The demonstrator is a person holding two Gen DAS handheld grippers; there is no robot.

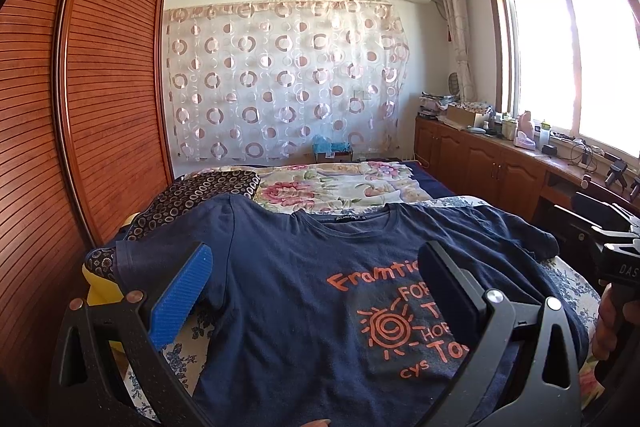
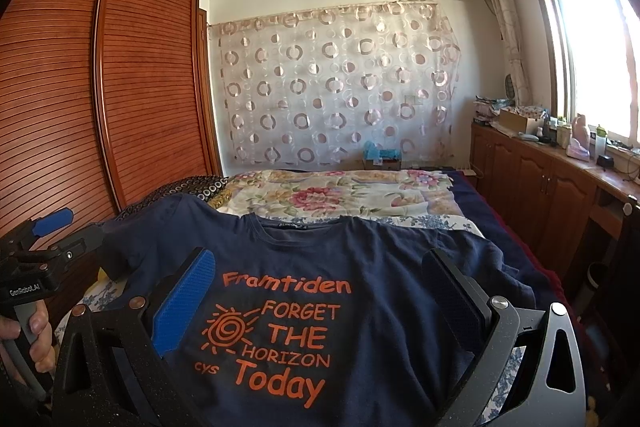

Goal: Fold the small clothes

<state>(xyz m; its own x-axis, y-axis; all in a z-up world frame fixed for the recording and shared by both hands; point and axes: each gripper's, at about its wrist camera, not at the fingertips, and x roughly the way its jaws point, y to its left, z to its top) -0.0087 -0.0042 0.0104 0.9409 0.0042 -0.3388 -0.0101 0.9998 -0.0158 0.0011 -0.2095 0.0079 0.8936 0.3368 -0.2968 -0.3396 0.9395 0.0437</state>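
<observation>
A navy T-shirt with orange print lies face up on the bed, its collar pointing away from me. Its sleeves are spread, and the right sleeve is rumpled. My left gripper hovers open over the shirt's left half, with a blue pad on one side and a black pad on the other. My right gripper hovers open above the printed chest, nothing between its fingers. A hand holds the left gripper's handle at the edge of the right wrist view.
A floral quilt covers the bed beyond the shirt. A dark ring-patterned cushion lies at the shirt's left shoulder. A slatted wooden wardrobe stands close on the left. Cluttered wooden cabinets run under the window on the right.
</observation>
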